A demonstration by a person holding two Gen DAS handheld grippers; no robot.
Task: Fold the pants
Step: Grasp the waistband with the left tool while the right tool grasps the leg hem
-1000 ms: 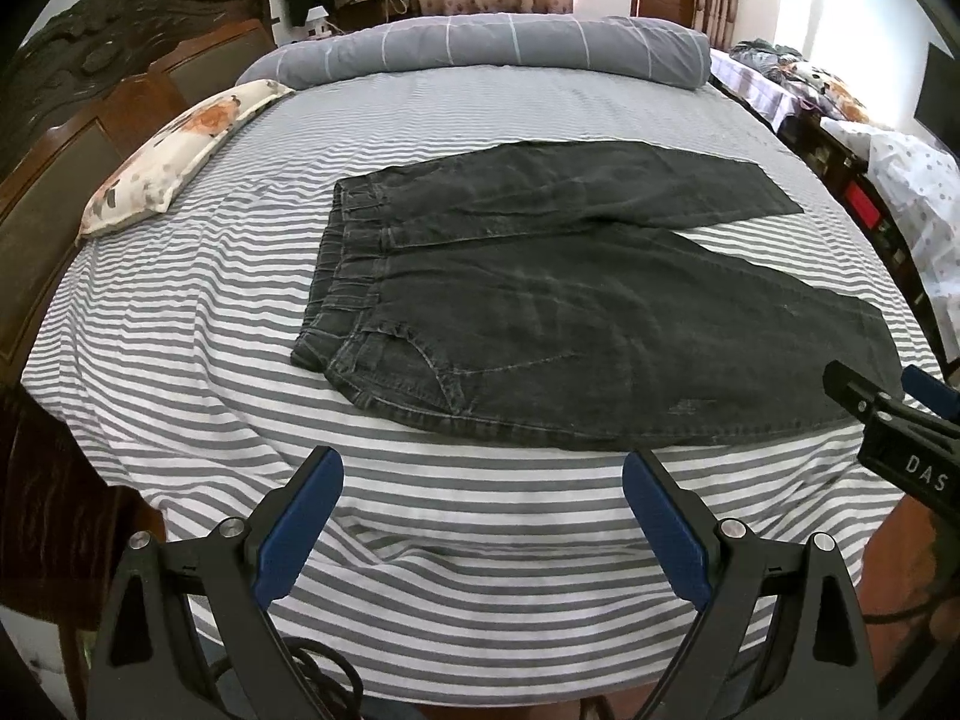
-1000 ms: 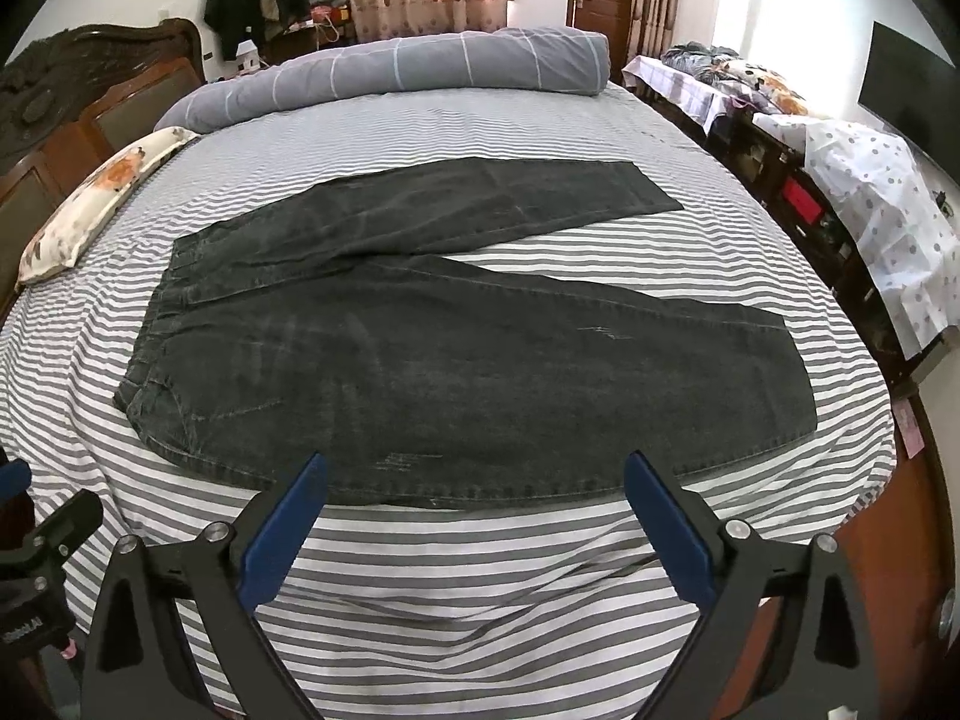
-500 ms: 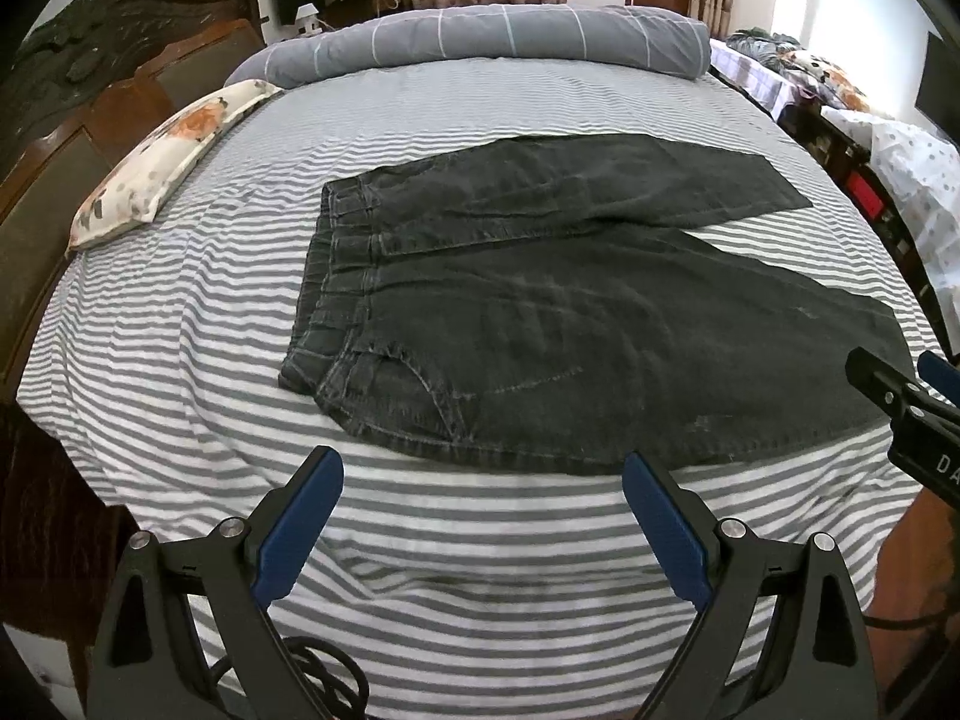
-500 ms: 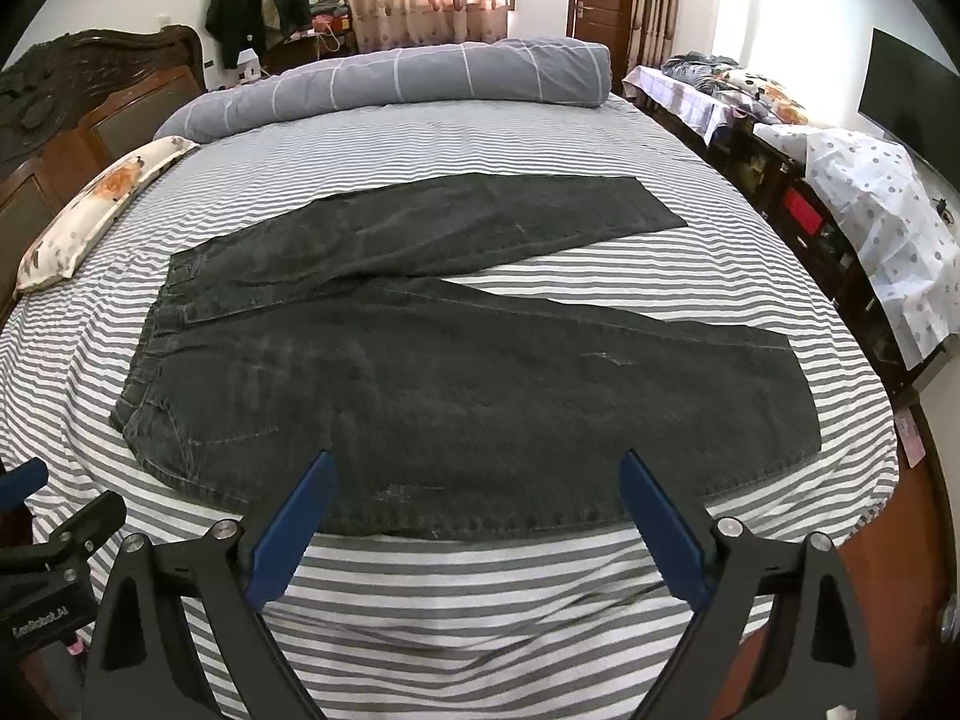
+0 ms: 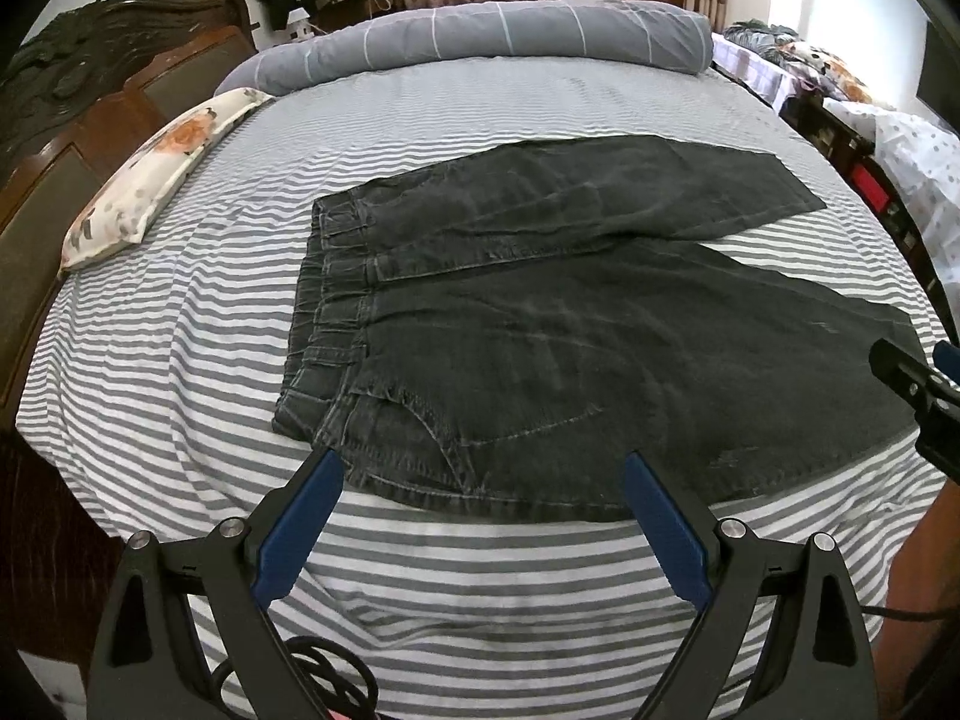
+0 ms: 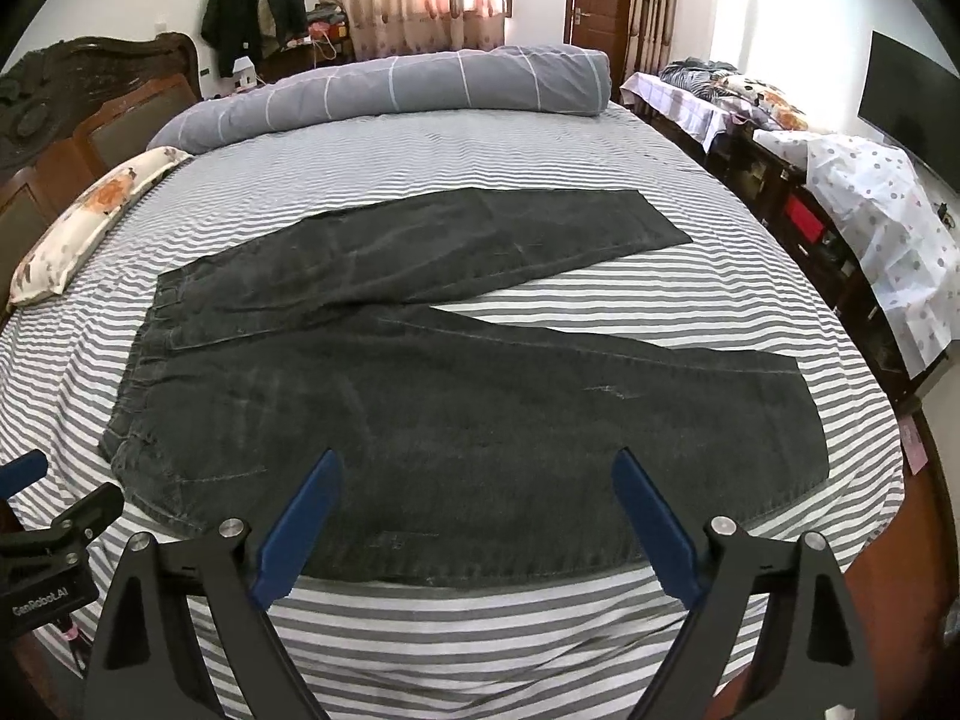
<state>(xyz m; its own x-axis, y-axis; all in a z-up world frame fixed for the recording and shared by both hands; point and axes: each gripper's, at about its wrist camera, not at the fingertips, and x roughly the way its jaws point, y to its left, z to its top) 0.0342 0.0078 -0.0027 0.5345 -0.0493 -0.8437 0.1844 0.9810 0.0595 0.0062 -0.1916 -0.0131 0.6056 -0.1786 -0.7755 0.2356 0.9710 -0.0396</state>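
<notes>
1. Change since the earlier pictures: both grippers are sitting nearer the pants, whose near edge is now reaching up between the blue fingertips in each wrist view; the right gripper's jaws have just been closing a little, with nothing between them.
2. Bed (image 5: 180,396): a wide mattress in a grey-and-white striped sheet is filling most of both views, with a dark carved wooden headboard (image 5: 90,96) running along its left side.
3. Pants (image 5: 570,360): a dark grey denim pair is lying flat on the middle of the bed, waistband toward the headboard, the two legs spreading apart toward the right in a narrow V; the far leg is overlapping the near one at the seat.
4. Rolled blanket (image 5: 492,42): a grey roll with thin white lines is lying across the far edge of the bed, well apart from the pants.
5. Pillow (image 5: 162,162): a flowered cream one is resting beside the headboard.
6. Left gripper (image 5: 483,480): its jaws are standing wide apart, empty, hovering over the near edge of the pants by the waistband corner.
7. Right gripper (image 6: 477,480): its jaws are standing wide apart, empty, hovering over the near edge of the near leg.
</notes>
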